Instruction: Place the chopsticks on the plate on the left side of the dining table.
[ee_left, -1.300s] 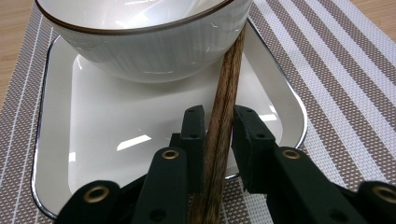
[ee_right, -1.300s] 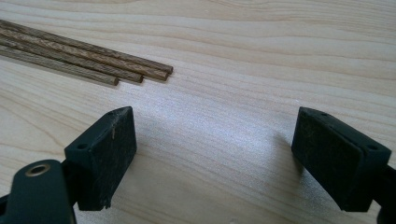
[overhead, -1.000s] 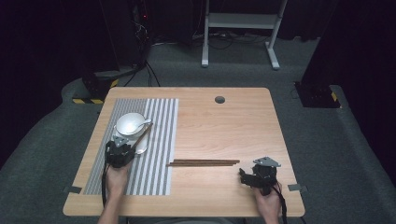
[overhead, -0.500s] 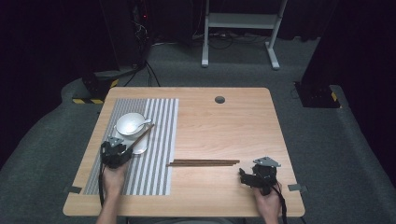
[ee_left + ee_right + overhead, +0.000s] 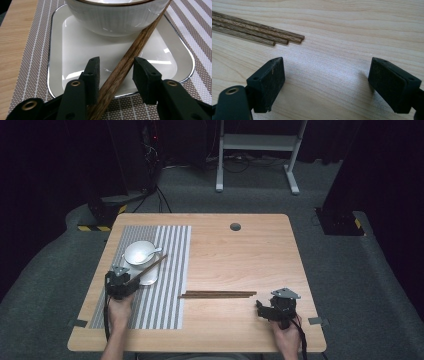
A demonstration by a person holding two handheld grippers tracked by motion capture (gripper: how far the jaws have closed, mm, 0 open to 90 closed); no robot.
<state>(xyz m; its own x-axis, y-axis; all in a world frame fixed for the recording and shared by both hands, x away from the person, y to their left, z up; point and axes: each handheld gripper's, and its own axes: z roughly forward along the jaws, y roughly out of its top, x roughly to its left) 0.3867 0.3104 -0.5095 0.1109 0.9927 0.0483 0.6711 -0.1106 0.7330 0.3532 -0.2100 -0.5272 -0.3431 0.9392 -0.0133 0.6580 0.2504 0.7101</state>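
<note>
While left gripper [image 5: 116, 75] fingers open, chopstick [image 5: 130, 57] lies between.

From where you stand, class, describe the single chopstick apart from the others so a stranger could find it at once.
Start at the striped placemat on the table's left side, then find the white plate bearing a bowl. The lone chopstick slants across that plate, leaning on the bowl's rim, between the left gripper jaws. The other chopsticks lie flat on bare wood.

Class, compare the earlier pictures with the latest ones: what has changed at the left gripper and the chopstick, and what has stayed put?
The left gripper has just been opening its jaws; the chopstick lies between them, leaning on the bowl rim, apparently released. The right gripper, open, and the chopsticks on the table stayed put.
</note>
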